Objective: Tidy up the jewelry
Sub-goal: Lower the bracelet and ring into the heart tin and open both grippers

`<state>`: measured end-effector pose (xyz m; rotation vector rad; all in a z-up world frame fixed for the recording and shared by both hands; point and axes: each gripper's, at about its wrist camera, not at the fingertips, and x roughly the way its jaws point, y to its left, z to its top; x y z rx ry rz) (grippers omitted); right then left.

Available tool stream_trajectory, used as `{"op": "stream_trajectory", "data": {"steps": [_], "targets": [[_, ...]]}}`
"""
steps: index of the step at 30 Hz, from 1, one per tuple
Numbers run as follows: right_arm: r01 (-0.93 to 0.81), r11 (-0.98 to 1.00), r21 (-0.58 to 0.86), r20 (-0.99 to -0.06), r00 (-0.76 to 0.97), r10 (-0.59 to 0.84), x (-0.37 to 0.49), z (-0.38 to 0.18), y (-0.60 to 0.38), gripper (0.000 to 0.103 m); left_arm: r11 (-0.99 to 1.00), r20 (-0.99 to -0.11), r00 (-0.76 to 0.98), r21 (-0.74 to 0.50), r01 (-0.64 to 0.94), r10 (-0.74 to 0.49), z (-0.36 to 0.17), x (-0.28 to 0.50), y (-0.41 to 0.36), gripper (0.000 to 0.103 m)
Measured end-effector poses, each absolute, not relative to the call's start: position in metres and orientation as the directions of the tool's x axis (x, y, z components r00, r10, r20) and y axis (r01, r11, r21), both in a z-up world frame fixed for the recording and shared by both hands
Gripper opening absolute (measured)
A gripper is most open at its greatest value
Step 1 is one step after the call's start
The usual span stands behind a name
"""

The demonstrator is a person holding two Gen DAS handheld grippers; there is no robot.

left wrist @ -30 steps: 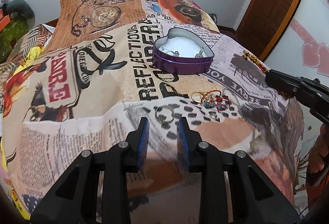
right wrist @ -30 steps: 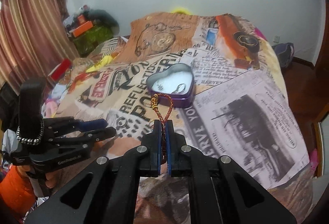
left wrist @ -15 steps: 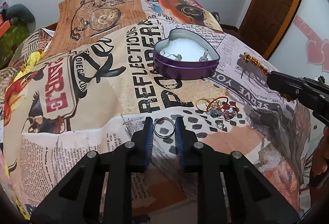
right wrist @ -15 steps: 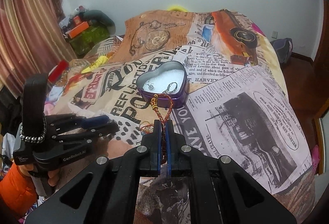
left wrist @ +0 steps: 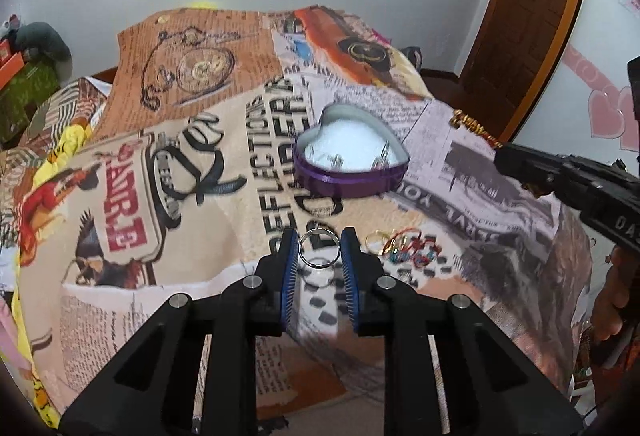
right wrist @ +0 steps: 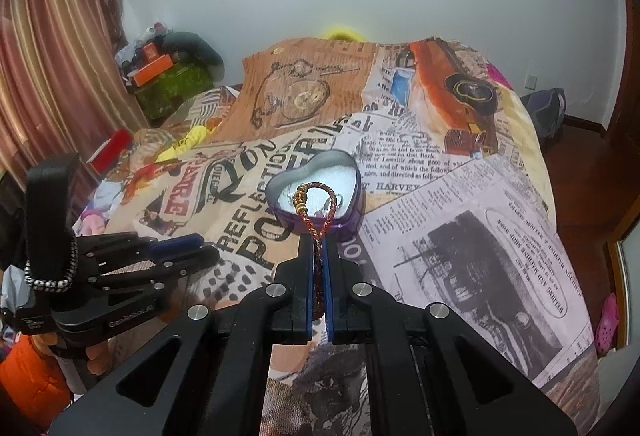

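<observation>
Silver ring (left wrist: 319, 249) sits clamped between the blue pads of the left tongs (left wrist: 319, 260), lifted clear of the bed (left wrist: 120, 316); its shadow shows on the cover just below. Jaws have just been closing, with the ring between them, and now press on both its sides. Ring stands roughly upright, facing the camera.

Right tongs (right wrist: 319, 260) are closed on a red-and-gold braided cord (right wrist: 316, 212). Cord loops forward out of the tips, gold beads at the left side of the loop. In the right wrist view the loop overlaps the tin (right wrist: 356, 208); whether it is above it or short of it I cannot tell. From the left wrist view the cord end (left wrist: 474, 126) pokes out of the right tongs (left wrist: 500, 152) to the right of the tin (left wrist: 348, 180), apart from it.

Tin: heart-shaped, purple wall, pale lining, lid off, resting on the bed's newspaper-print cover. Small silver pieces lie inside; detail too blurred to name.

Loose pile (left wrist: 404, 254) of gold rings and red and blue bits lies on the cover just right of the left tongs, between them and the tin.

Left tongs (right wrist: 200, 248) also appear at lower left of the right wrist view, an orange sleeve (right wrist: 32, 380) below them.
</observation>
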<state>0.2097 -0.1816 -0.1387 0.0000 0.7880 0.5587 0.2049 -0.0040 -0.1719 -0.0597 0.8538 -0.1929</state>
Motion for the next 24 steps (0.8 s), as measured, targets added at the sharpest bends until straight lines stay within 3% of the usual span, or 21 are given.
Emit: {"op": "stream_trajectory", "data": {"steps": [24], "targets": [[-0.489, 0.851, 0.193, -0.634, 0.600, 0.489, 0.247, -0.130, -0.170, 0.004, 0.974, -0.664, 0.714, -0.113, 0.196, -0.221, -0.140, 0.248, -0.018, 0.021]]}}
